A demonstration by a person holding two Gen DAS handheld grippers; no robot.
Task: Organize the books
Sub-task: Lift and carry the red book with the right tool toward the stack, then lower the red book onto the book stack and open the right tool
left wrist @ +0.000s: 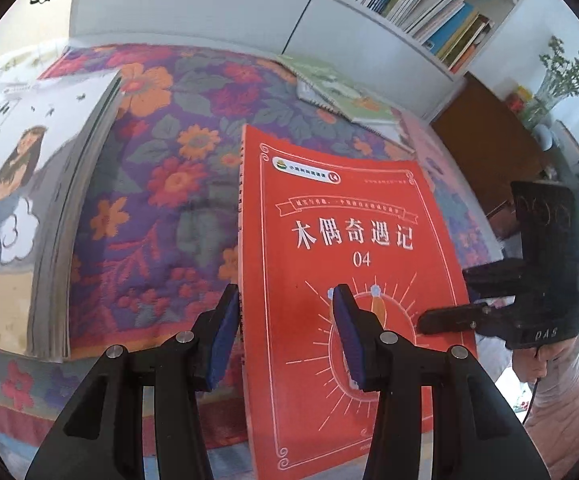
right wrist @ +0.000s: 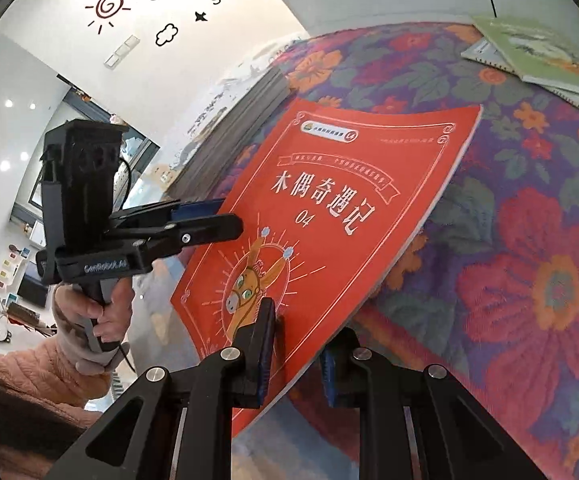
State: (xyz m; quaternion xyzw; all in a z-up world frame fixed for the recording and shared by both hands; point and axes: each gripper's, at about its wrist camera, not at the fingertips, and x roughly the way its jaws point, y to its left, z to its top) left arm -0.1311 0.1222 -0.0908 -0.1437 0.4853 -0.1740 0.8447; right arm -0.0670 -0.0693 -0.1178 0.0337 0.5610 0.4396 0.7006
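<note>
A thin red book (left wrist: 353, 232) with white title lettering and a donkey drawing hangs tilted above the floral blanket (left wrist: 161, 184). My right gripper (right wrist: 297, 332) is shut on the red book (right wrist: 329, 208) at its near edge, one finger on the cover and one beneath. In the left wrist view my right gripper (left wrist: 449, 304) comes in from the book's right side. My left gripper (left wrist: 285, 312) is open astride the spine, one pad left of the spine and one over the cover, with neither pressing. From the right wrist view, my left gripper (right wrist: 225, 214) reaches the book's left edge.
A thick white illustrated book (left wrist: 17, 200) lies at the blanket's left. Green spiral-bound books (left wrist: 345, 96) and a pink book (left wrist: 429, 148) lie at the far side. A white bookshelf (left wrist: 409, 0) full of books stands behind. A hand (right wrist: 101, 312) grips the left gripper's handle.
</note>
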